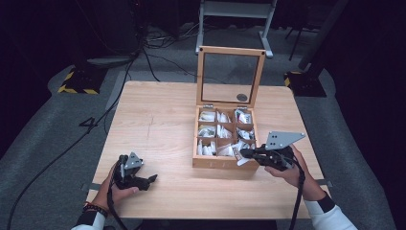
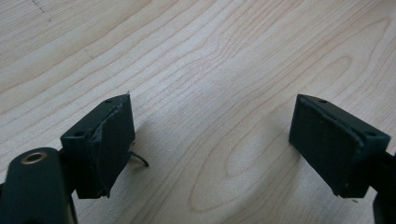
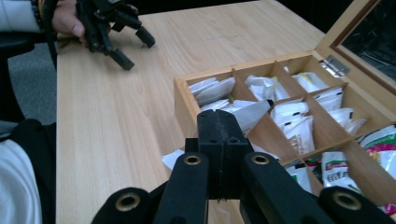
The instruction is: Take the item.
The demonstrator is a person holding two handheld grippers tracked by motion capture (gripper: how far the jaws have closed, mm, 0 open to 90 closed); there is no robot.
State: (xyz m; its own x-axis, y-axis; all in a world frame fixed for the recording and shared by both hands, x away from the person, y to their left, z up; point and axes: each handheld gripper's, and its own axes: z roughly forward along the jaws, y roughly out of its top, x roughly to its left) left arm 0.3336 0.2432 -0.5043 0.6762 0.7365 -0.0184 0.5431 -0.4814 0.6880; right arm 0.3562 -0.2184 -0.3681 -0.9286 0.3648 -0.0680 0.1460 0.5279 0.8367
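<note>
Item: white sachet (image 3: 250, 114), lying over the near-corner compartments of the wooden tea box (image 1: 225, 163), lower right of centre in the high view.
Your right gripper (image 3: 223, 122) is clamping it, the sachet's long axis running up-right beyond the jaws.
Your left gripper (image 2: 210, 140) is standing apart over bare table (image 1: 158, 124), lower left.
Sachet's print is hidden.

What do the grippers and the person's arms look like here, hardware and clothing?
Both the left gripper and the right gripper are black with two blocky jaws and brass-coloured pivot bushings. Each carries a grey three-cornered plate with small holes, larger on the right, and trails a black cable. The pads are flat, dark rectangles with screw holes. The person wears white sleeves with dark cuffs and a dark bracelet on the left wrist.
</note>
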